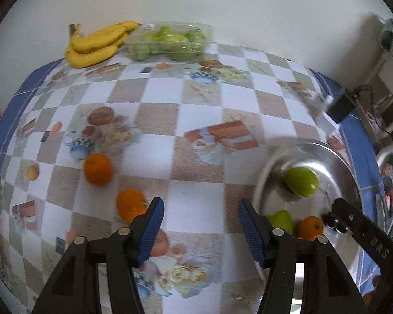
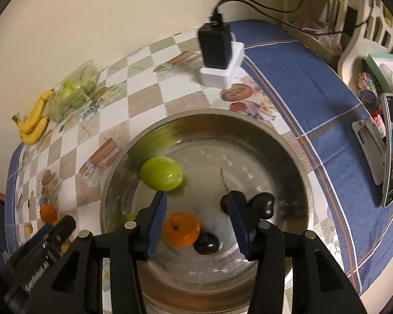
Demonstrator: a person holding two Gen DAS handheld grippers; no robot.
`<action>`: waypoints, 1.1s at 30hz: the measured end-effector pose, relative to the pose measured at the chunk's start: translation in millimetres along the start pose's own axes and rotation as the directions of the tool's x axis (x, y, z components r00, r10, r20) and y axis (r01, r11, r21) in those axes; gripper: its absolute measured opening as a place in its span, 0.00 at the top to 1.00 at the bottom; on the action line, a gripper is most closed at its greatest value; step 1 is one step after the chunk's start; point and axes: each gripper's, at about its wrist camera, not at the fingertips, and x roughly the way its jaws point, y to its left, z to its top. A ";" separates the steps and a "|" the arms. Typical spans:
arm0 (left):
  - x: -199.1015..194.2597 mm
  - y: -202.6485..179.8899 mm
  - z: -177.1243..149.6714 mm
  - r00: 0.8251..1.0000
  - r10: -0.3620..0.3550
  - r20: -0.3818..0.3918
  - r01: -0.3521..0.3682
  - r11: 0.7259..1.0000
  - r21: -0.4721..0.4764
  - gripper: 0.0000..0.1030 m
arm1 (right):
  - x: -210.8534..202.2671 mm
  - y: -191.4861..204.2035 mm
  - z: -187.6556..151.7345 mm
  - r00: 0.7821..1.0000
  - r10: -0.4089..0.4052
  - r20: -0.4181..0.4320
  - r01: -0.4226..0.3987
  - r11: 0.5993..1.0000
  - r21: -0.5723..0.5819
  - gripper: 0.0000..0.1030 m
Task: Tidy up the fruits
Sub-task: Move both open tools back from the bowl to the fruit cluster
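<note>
A steel bowl holds a green fruit, an orange and dark plums. My right gripper is open and empty, just above the bowl. My left gripper is open and empty over the tablecloth, left of the bowl. Two loose oranges lie on the table ahead and left of it. In the left wrist view the bowl shows green fruits and an orange.
Bananas and a clear box of green fruits lie at the far edge by the wall. A black charger on a white block stands beyond the bowl. A phone on a stand is at the right.
</note>
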 end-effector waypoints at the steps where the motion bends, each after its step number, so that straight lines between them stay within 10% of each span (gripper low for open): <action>1: 0.5 3.9 0.6 1.000 0.006 -0.002 -0.006 1.000 -0.009 0.39 | -0.1 4.2 -1.3 1.000 0.002 -0.001 -0.002 1.000 -0.014 0.52; 15: 8.5 52.1 2.3 0.992 0.121 -0.022 -0.123 0.984 -0.126 0.03 | 6.9 33.9 -11.4 1.000 0.010 -0.002 -0.011 0.992 -0.122 0.17; 33: 4.6 74.9 5.6 0.992 0.124 -0.008 -0.124 0.982 -0.146 0.00 | 8.6 46.2 -15.2 0.999 0.038 0.018 -0.035 0.987 -0.158 0.00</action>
